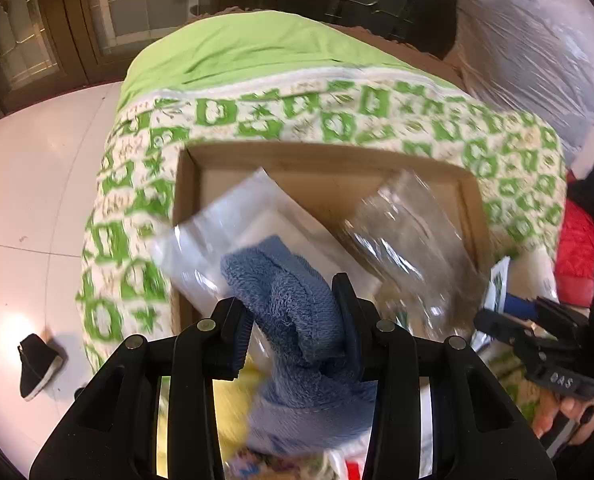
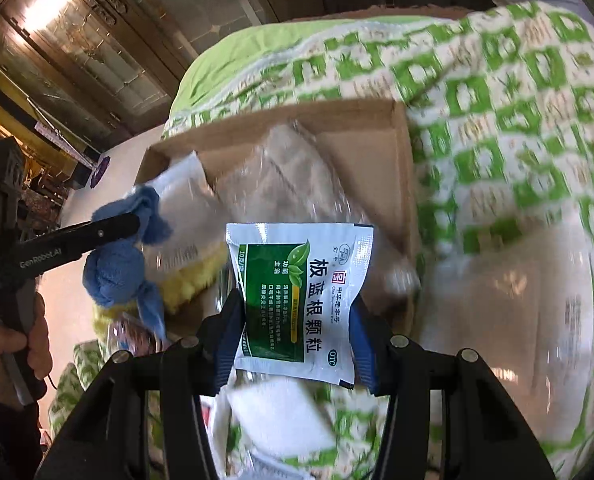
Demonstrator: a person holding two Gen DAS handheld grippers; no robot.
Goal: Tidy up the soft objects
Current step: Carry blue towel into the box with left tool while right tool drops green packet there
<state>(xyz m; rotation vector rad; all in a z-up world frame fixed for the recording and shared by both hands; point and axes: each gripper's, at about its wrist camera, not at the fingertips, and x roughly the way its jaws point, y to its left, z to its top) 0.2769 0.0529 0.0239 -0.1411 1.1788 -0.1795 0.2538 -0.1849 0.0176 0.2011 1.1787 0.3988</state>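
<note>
Your left hand-held gripper (image 1: 293, 320) is clamped on a bunched blue terry-cloth towel (image 1: 297, 312), whose long axis runs away from you along the fingers, its loose end pointing toward the open brown cardboard box (image 1: 321, 156) ahead and the rest hanging in a soft wad below the pads. The cloth is looped and fuzzy, a dusty blue, creased where it is squeezed. Your right hand-held gripper (image 2: 297, 320) is closed on a flat white and green foil sachet printed with Chinese characters (image 2: 297, 300); it stands upright between the fingers, its long axis pointing up and away, its top edge toward the box. Both things are held above the near edge of the box, which rests on a bed covered by a green and white patterned quilt (image 1: 129, 208). Inside the box lie a clear plastic bag holding something white (image 1: 225, 220) and a second crinkled clear bag (image 1: 409, 232), both just ahead of the towel. A yellow fuzzy cloth (image 2: 197, 276) lies beneath the towel, and a black shoe (image 1: 37, 364) sits on the white tiled floor (image 1: 29, 184).
</note>
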